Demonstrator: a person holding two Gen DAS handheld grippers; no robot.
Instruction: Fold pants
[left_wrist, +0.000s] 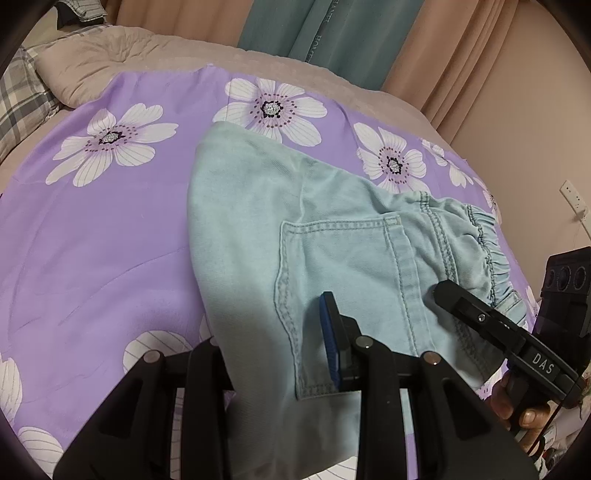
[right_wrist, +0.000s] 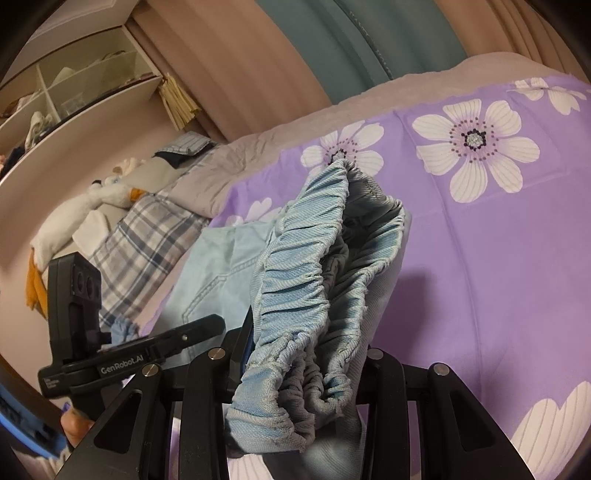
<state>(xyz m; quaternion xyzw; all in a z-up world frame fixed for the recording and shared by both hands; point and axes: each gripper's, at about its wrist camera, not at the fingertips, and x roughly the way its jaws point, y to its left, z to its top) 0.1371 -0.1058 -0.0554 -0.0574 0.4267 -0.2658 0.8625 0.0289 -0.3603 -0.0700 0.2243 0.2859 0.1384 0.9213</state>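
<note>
Light blue denim pants (left_wrist: 280, 236) lie on a purple floral bed sheet (left_wrist: 92, 240), back pocket (left_wrist: 343, 280) up, elastic waistband (left_wrist: 487, 243) at the right. My left gripper (left_wrist: 273, 354) is shut on the pants' near edge, cloth pinched between its fingers (left_wrist: 332, 343). My right gripper (right_wrist: 306, 387) is shut on the bunched elastic waistband (right_wrist: 325, 280), held a little above the sheet. The right gripper also shows at the right of the left wrist view (left_wrist: 491, 325); the left gripper shows at the left of the right wrist view (right_wrist: 147, 350).
The purple sheet (right_wrist: 498, 258) covers a bed with a beige quilt (left_wrist: 122, 55). Plaid pillows (right_wrist: 147, 236) and soft toys (right_wrist: 85, 206) lie at its head. Curtains (left_wrist: 332, 33) hang behind. A shelf unit (right_wrist: 74, 85) stands on the wall.
</note>
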